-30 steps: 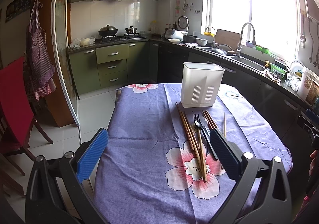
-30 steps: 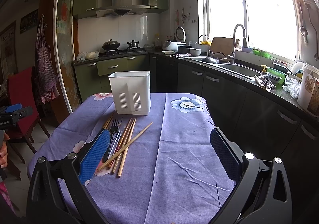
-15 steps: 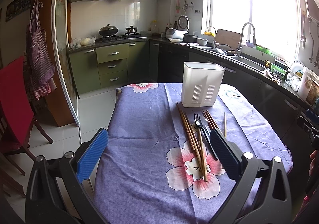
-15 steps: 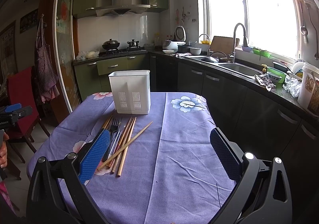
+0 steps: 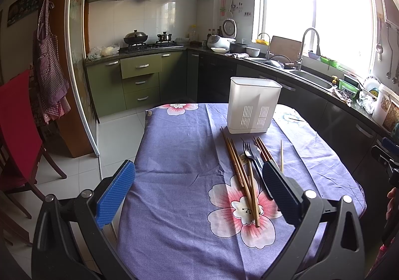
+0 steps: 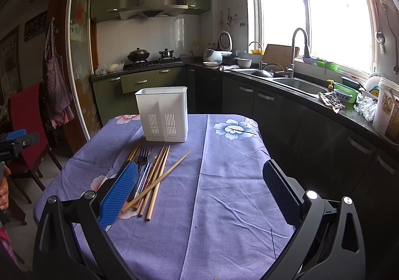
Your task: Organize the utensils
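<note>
Both your grippers are held above the near edge of the table (image 5: 174,242), jaws wide apart, nothing between them. The left gripper (image 5: 199,190) sits over the near left part of the cloth; its right finger (image 5: 279,187) covers the near ends of the fork (image 5: 249,155) and of the dark chopsticks (image 5: 264,151) beside it. The right gripper (image 6: 199,190) is over the near right part, and its left finger (image 6: 119,192) hides the near ends of the leftmost chopsticks (image 6: 133,151) and part of the fork's handle.

The utensils lie loose on the cloth, just in front of the holder (image 5: 253,105), which stands upright near the far edge. From the left view you see a bundle of brown chopsticks (image 5: 239,170) running toward you, the fork, something flat under the fork that is hard to make out, and one pale chopstick (image 5: 281,155) lying apart on the right. The right view shows that pale chopstick (image 6: 159,180) lying slantwise across the others, which the left view does not make plain.

You cannot see inside the holder from either view. How many chopsticks there are is hard to tell where they overlap. A hand (image 6: 3,190) is cut off at the right view's left edge.
</note>
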Demonstrator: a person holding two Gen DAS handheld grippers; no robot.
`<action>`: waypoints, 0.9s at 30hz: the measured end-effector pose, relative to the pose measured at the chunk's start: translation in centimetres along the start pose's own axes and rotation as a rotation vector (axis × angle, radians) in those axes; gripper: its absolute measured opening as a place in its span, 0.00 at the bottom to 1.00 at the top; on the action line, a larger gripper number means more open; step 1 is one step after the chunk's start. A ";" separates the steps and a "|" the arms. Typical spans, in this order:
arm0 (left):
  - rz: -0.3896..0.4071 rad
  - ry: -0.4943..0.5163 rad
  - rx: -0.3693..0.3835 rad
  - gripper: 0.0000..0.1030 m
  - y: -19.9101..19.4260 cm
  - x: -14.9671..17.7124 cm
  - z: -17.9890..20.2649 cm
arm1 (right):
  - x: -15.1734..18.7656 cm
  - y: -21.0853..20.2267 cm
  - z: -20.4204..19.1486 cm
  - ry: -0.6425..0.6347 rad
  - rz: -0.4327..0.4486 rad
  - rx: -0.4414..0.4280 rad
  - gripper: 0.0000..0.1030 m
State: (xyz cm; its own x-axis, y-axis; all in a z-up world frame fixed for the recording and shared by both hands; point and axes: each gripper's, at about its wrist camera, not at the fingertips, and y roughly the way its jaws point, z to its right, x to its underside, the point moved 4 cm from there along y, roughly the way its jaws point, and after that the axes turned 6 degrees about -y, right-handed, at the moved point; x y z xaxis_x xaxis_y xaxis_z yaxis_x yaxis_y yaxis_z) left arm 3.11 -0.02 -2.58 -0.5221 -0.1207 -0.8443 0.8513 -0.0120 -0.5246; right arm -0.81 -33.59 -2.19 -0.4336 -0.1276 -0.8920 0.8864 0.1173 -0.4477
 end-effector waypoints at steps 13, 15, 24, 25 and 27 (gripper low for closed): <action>-0.079 0.028 0.008 0.94 3.2 0.4 1.5 | -0.6 2.5 0.3 -0.030 -0.073 0.020 0.96; -0.103 0.036 0.006 0.94 4.1 0.2 2.0 | -1.2 3.4 0.8 -0.028 -0.085 0.027 0.96; -0.279 0.049 0.060 0.94 11.2 -0.5 6.4 | -3.4 7.5 2.1 0.030 -0.161 -0.039 0.96; -0.302 0.050 0.056 0.94 12.3 -0.5 6.9 | -3.5 7.9 2.1 0.030 -0.166 -0.039 0.96; -0.340 0.062 0.054 0.91 14.2 -0.3 7.8 | -3.5 8.6 2.1 0.029 -0.176 -0.046 0.96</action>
State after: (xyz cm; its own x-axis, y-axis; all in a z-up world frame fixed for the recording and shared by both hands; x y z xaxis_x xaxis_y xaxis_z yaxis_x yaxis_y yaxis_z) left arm 15.74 -7.91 -8.93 -0.7768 -0.0399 -0.6285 0.6291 -0.0937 -0.7716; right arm 8.64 -34.22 -2.76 -0.5866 -0.1221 -0.8006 0.7882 0.1408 -0.5990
